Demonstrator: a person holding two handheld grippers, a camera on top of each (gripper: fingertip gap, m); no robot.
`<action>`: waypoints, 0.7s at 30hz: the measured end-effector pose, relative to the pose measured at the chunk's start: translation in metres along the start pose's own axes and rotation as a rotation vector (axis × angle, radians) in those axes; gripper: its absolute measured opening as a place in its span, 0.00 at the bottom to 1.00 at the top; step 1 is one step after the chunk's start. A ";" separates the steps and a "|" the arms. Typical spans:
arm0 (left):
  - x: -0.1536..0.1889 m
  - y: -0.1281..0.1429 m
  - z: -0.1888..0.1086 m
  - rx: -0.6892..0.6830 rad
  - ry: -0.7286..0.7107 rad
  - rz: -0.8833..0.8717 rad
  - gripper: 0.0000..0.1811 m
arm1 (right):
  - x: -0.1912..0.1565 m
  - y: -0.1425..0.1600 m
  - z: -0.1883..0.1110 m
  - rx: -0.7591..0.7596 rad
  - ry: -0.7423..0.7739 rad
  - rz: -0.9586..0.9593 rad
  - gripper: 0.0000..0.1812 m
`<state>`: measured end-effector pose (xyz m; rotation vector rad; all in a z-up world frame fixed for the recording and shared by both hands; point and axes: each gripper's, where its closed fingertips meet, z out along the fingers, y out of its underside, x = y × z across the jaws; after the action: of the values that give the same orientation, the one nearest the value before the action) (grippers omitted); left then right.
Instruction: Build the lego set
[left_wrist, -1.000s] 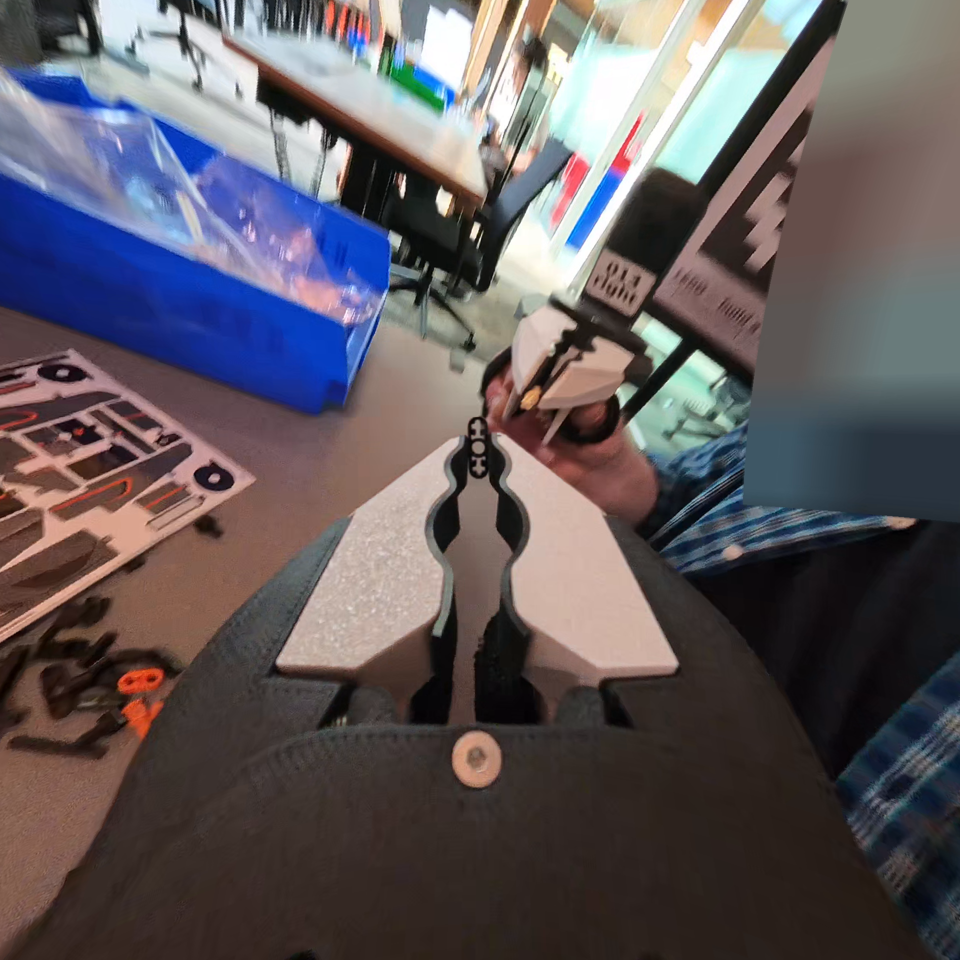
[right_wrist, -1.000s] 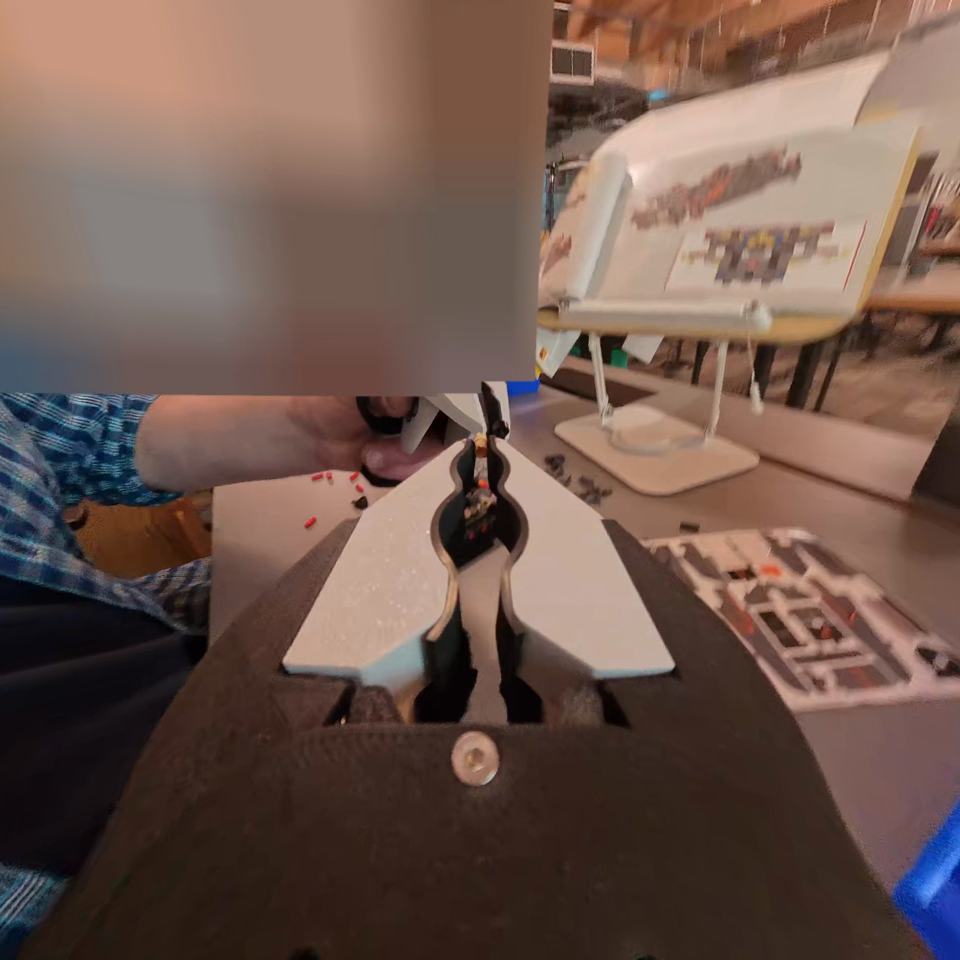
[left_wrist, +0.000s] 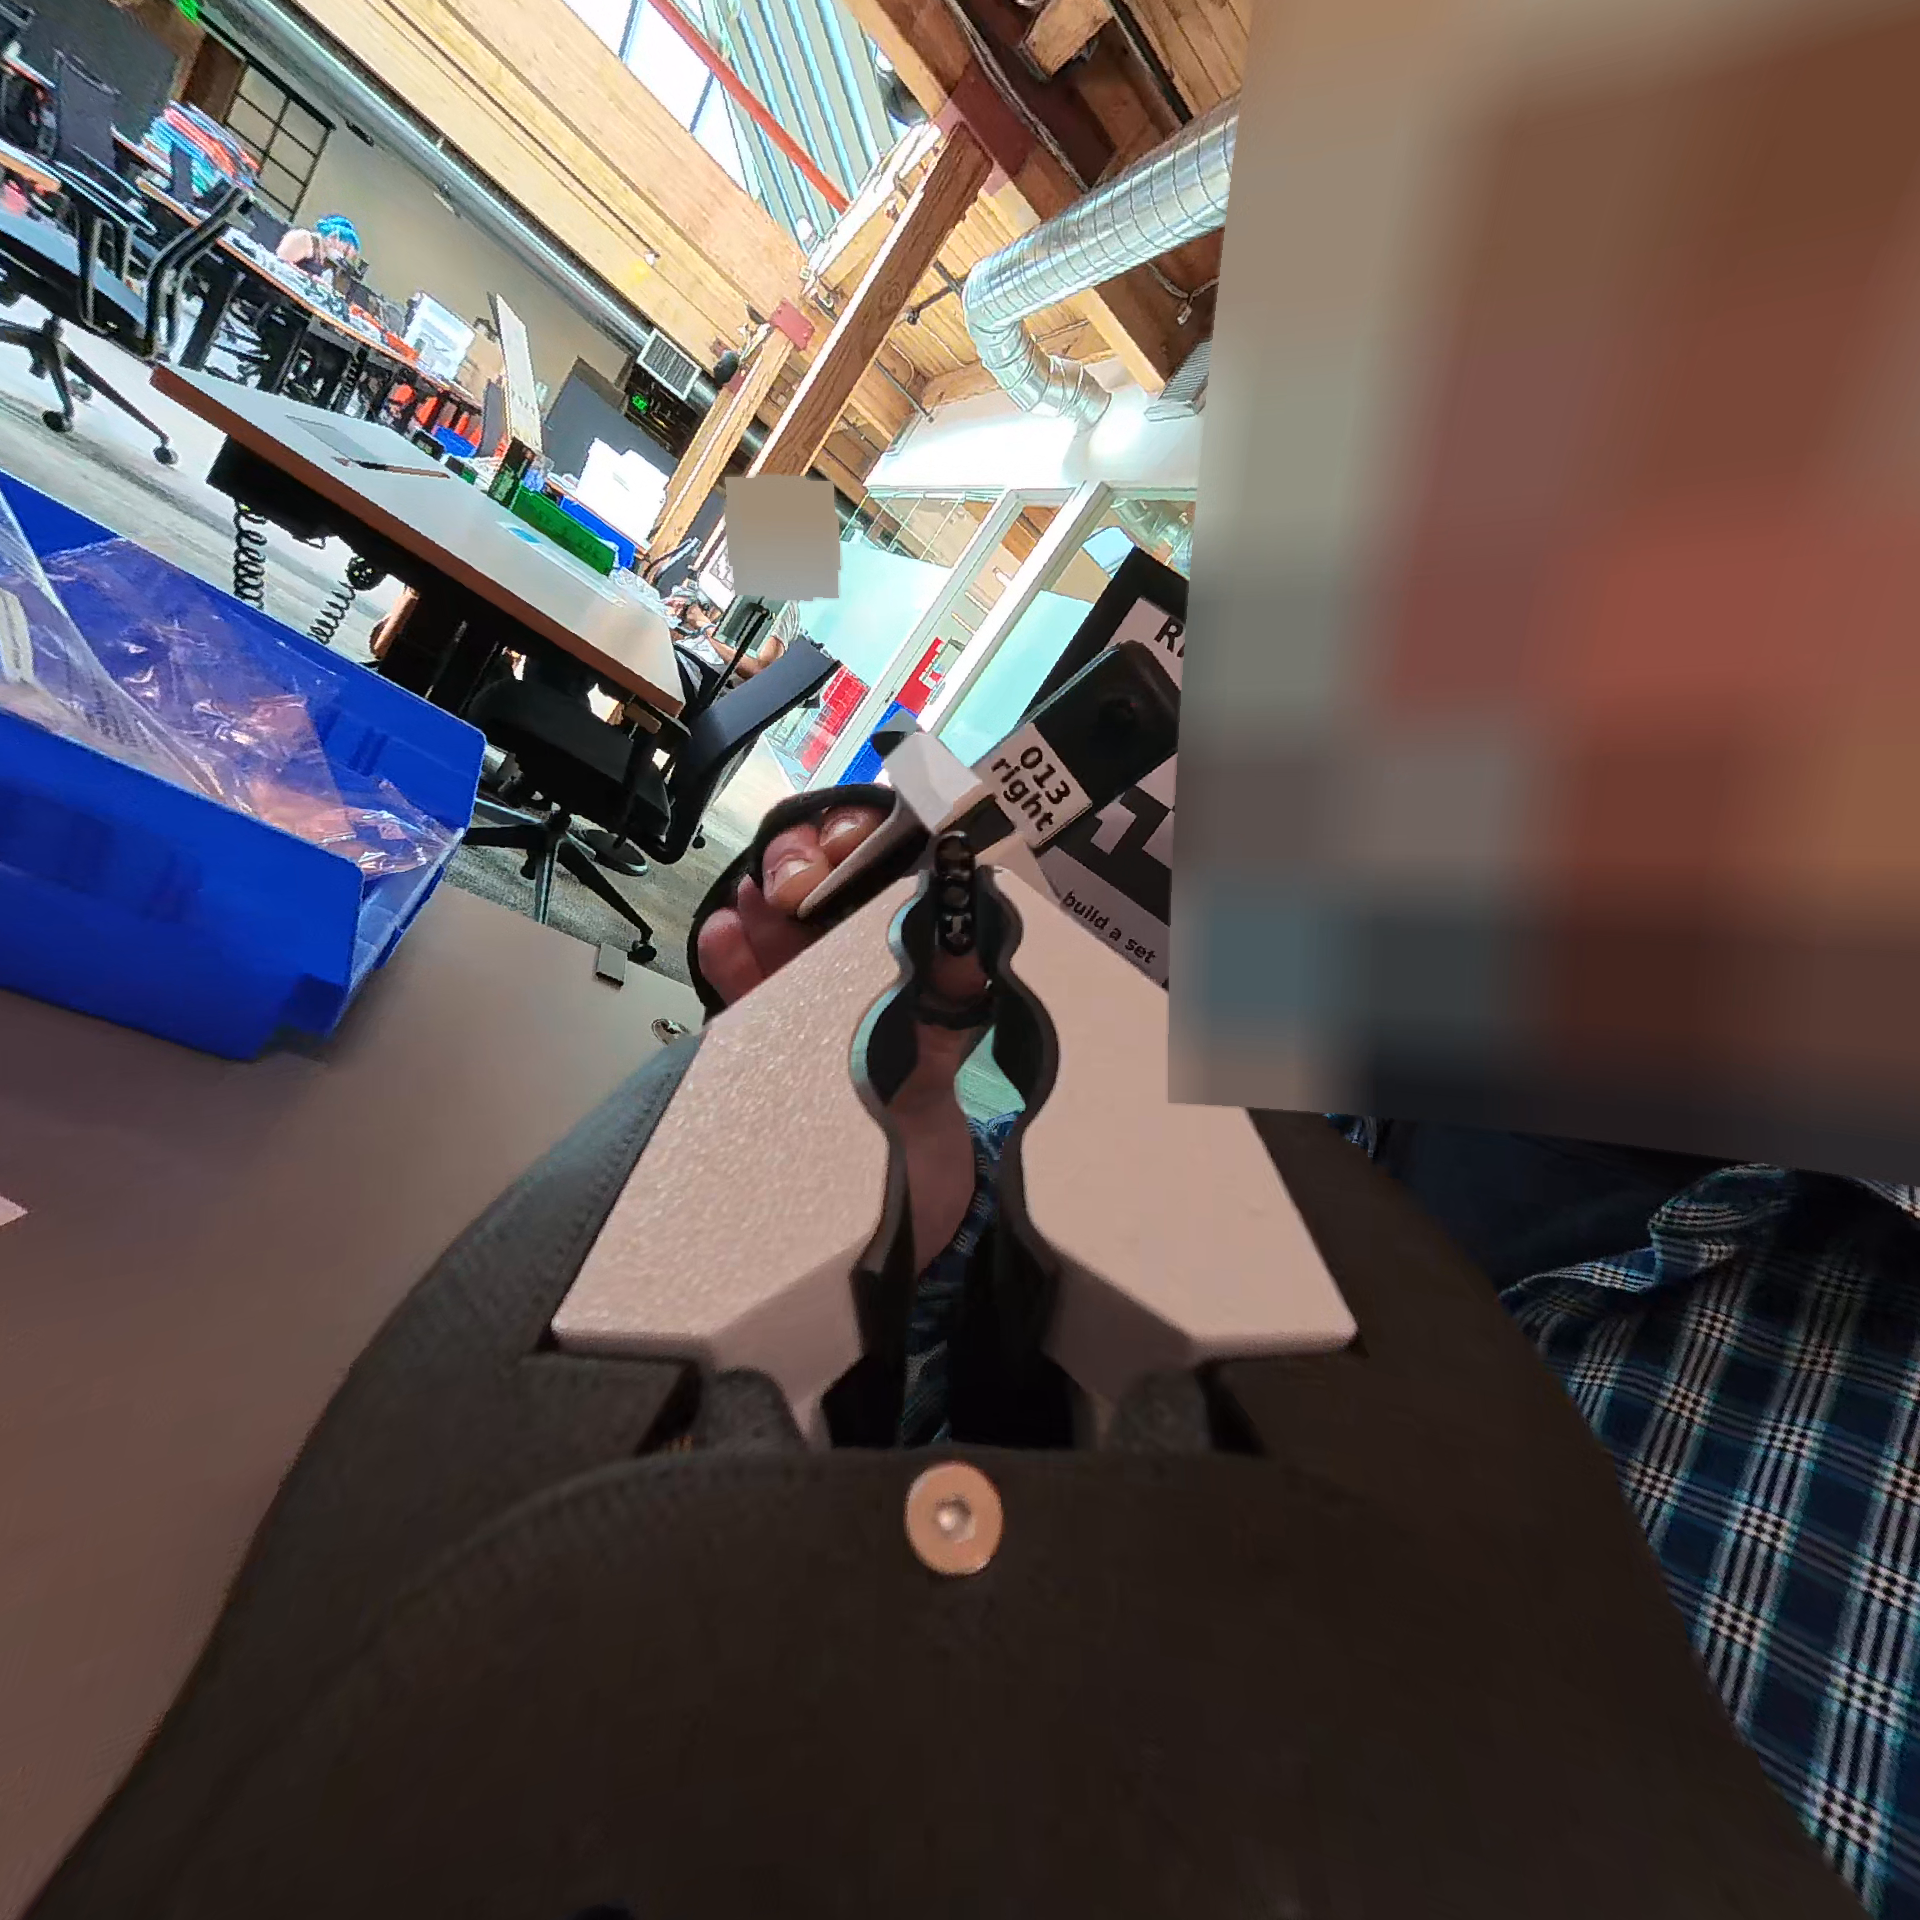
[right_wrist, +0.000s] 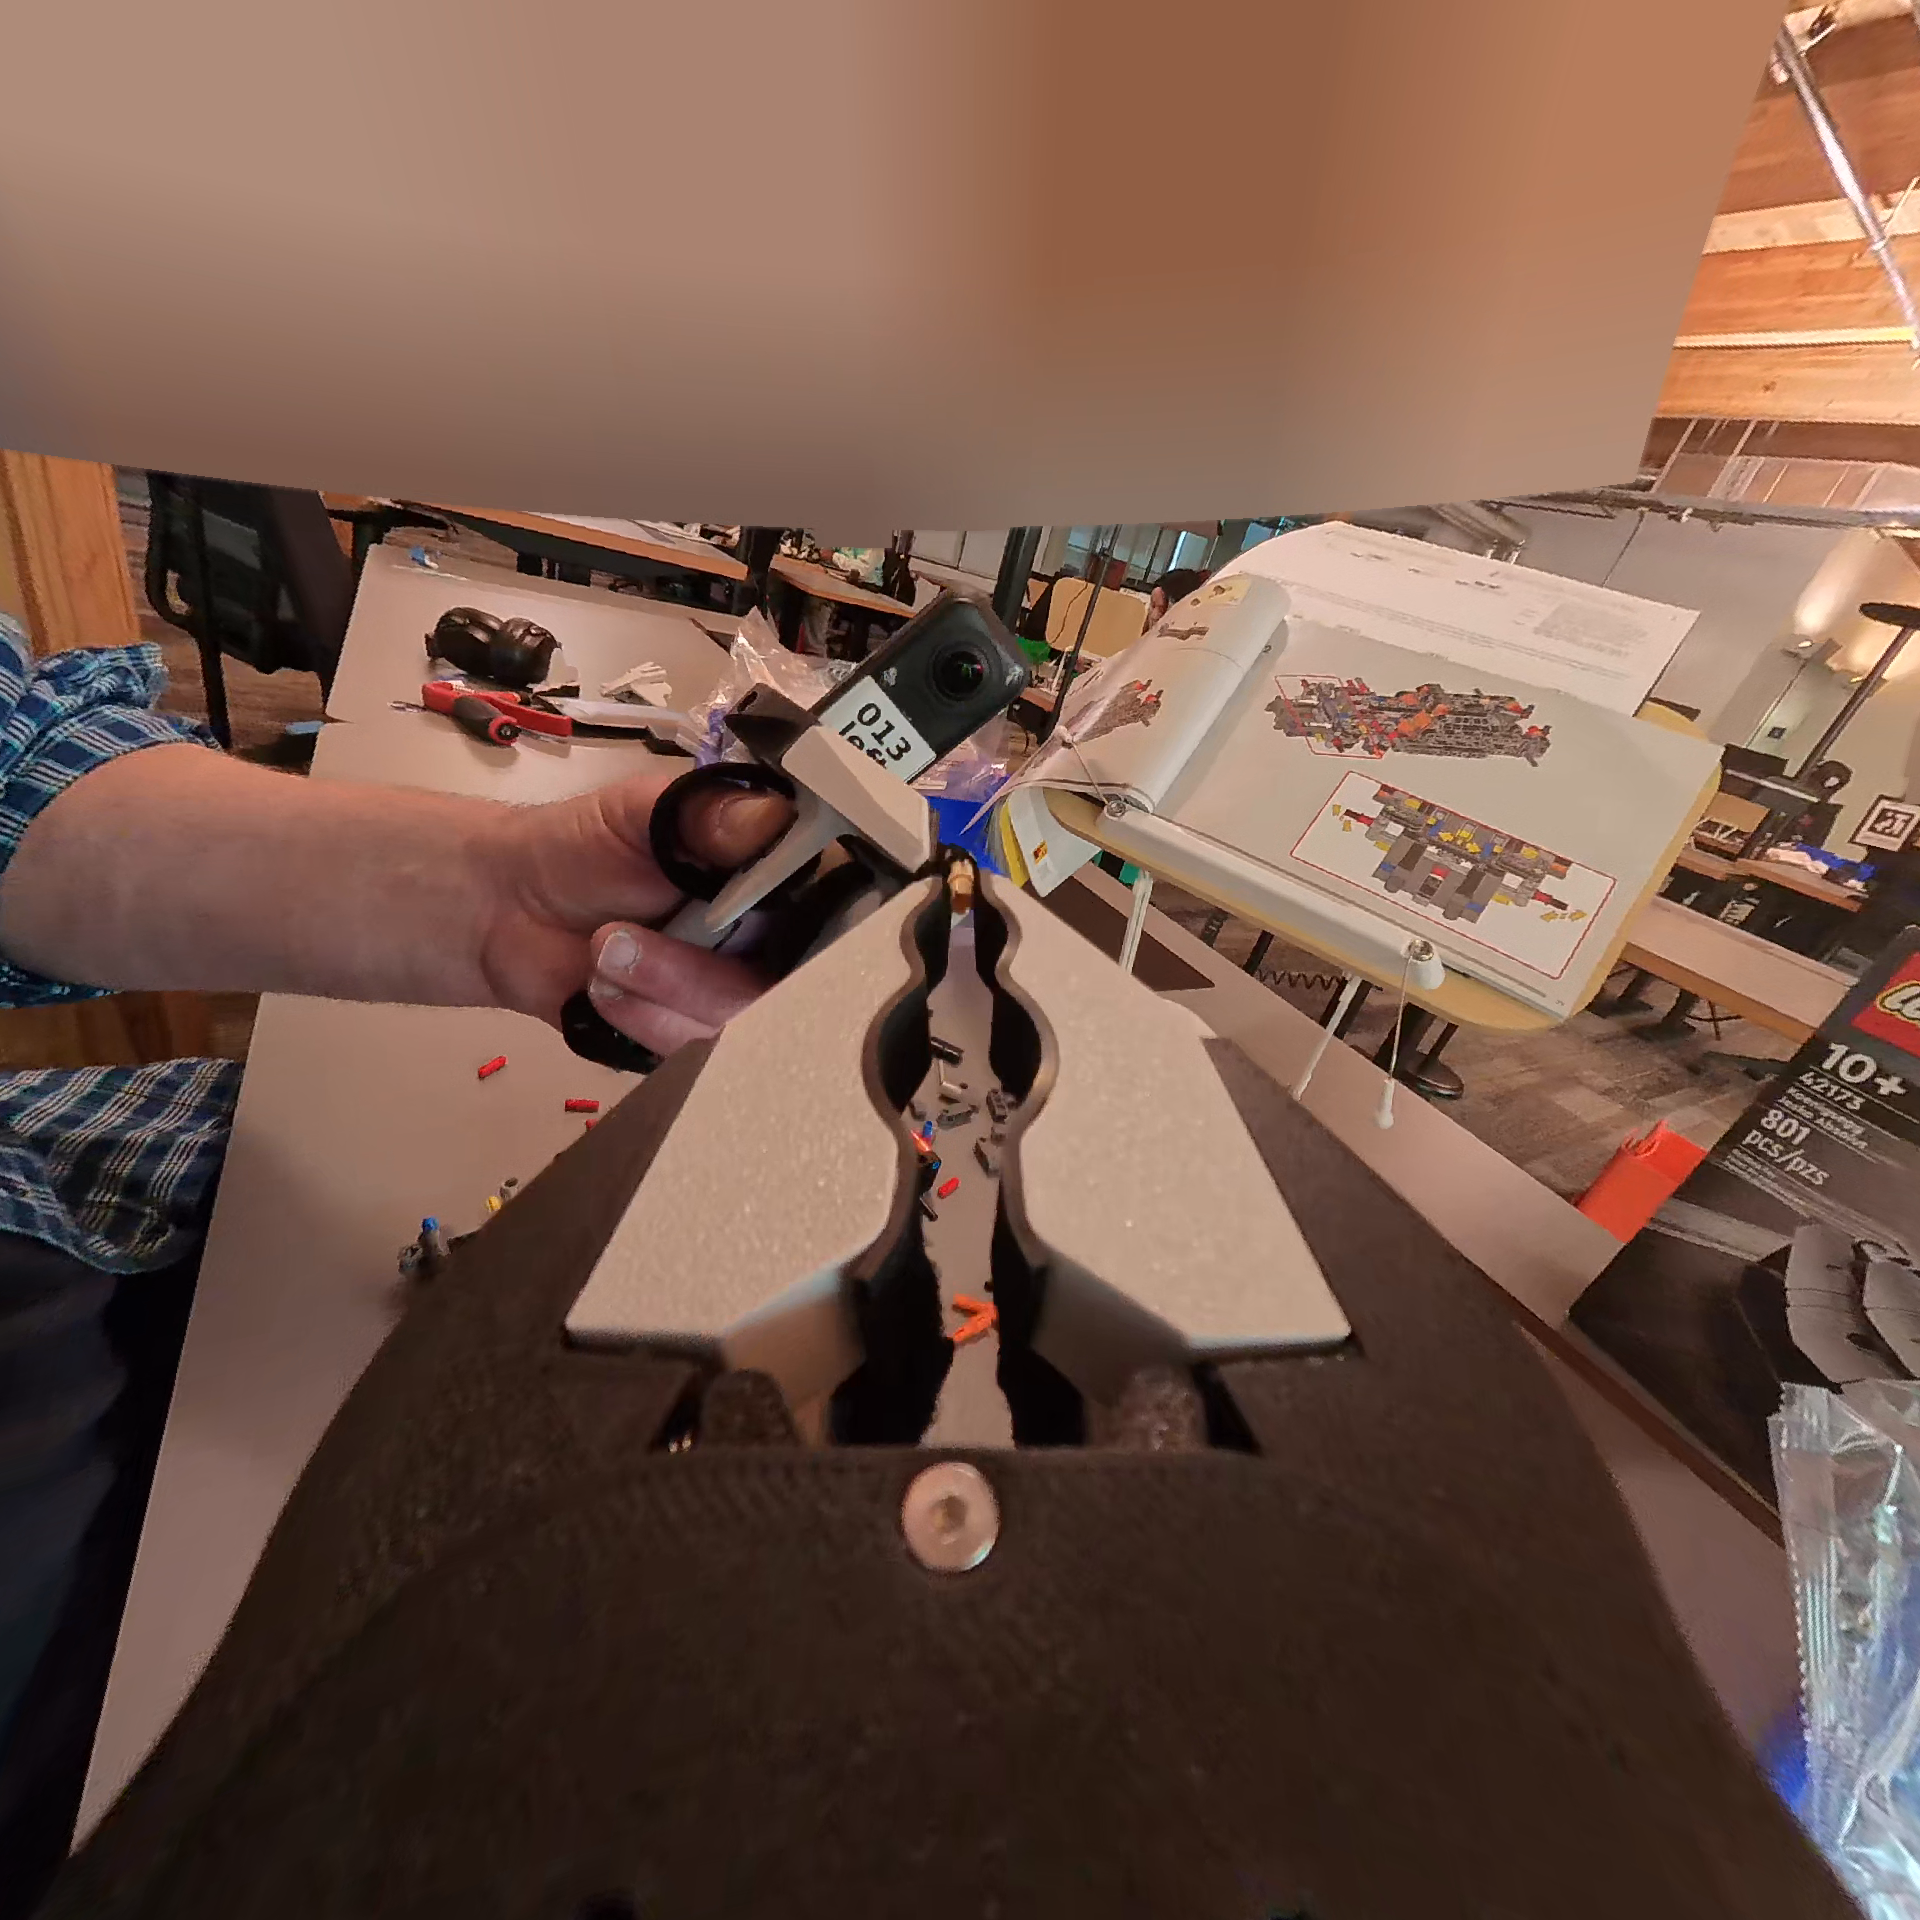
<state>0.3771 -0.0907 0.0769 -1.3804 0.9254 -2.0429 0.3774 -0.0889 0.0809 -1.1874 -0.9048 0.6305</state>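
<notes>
My left gripper (left_wrist: 954, 885) is shut on a small black lego beam (left_wrist: 954, 912) with round holes, held up in the air above the grey table (left_wrist: 312, 1195). My right gripper (right_wrist: 958, 891) is shut on a small tan pin (right_wrist: 960, 883) at its tips. The two grippers point at each other, tips almost touching. The right gripper shows beyond the beam in the left wrist view (left_wrist: 940, 795). The left gripper shows in the right wrist view (right_wrist: 831, 831), held by a hand (right_wrist: 582, 914). Whether pin and beam touch is hidden.
A blue bin (left_wrist: 187, 894) with plastic bags stands at the left. An open instruction booklet (right_wrist: 1434, 790) rests on a stand. A lego box (right_wrist: 1808, 1174) and a parts bag (right_wrist: 1849, 1558) are at the right. Loose small pieces (right_wrist: 961, 1117) lie on the table below.
Both grippers have tilted upward and come closer together. The sticker sheet and loose parts have left the left wrist view. Each gripper still holds its piece.
</notes>
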 end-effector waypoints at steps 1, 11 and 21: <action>0.000 0.000 0.000 0.000 0.001 -0.003 0.03 | 0.000 -0.001 0.000 0.005 -0.004 0.000 0.01; 0.000 0.007 -0.001 -0.081 -0.038 0.011 0.03 | -0.006 0.003 0.001 -0.099 -0.054 -0.167 0.01; 0.003 0.017 -0.001 -0.291 -0.160 0.231 0.03 | -0.014 0.003 -0.003 -0.047 -0.240 0.011 0.00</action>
<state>0.3755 -0.1037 0.0658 -1.4805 1.2828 -1.6505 0.3729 -0.1007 0.0738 -1.1752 -1.1204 0.7753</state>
